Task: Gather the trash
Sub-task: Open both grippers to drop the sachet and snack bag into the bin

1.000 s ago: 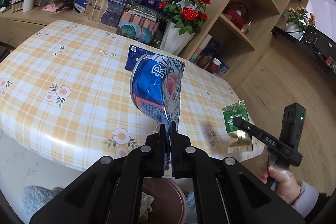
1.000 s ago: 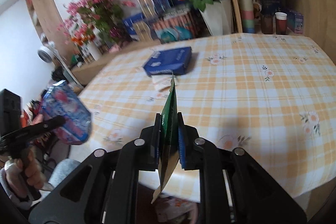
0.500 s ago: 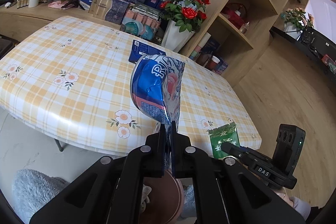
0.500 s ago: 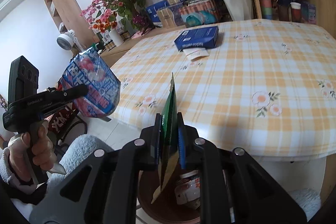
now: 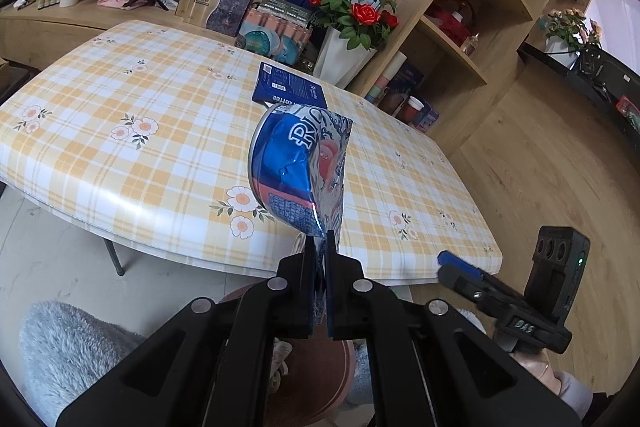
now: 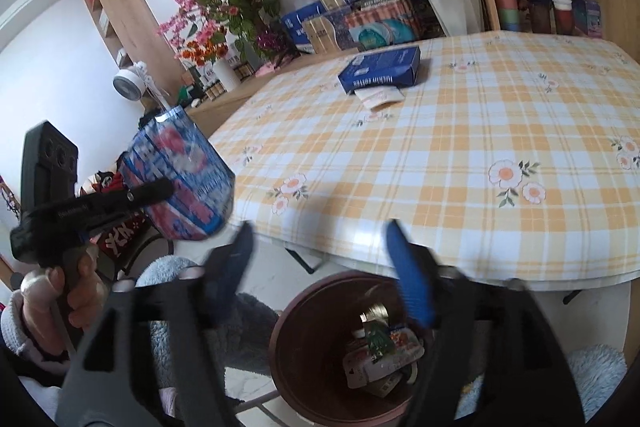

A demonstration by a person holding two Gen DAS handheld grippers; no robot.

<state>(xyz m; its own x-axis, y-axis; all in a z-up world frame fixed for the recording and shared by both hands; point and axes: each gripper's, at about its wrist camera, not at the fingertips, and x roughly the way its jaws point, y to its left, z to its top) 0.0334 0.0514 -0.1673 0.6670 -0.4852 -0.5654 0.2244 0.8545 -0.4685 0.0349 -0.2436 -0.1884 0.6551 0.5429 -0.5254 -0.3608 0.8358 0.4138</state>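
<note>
My left gripper (image 5: 319,247) is shut on a blue foil snack bag (image 5: 300,171) and holds it upright past the table's near edge; the bag also shows in the right wrist view (image 6: 184,183). My right gripper (image 6: 320,259) is open and empty above a brown round bin (image 6: 296,355) on the floor. A green packet (image 6: 378,341) lies in the bin on other wrappers. The right gripper also shows in the left wrist view (image 5: 452,265). The bin (image 5: 320,375) sits below my left fingers.
A table with a yellow checked cloth (image 6: 480,147) carries a blue box (image 6: 380,71) with a small paper packet (image 6: 380,95) beside it. Flower vases, boxes and wooden shelves stand behind. Grey fluffy rugs (image 5: 72,347) lie on the floor by the bin.
My right gripper has opened and let go of the green packet, which now lies in the bin. Both grippers have drawn back from the table toward the bin.
</note>
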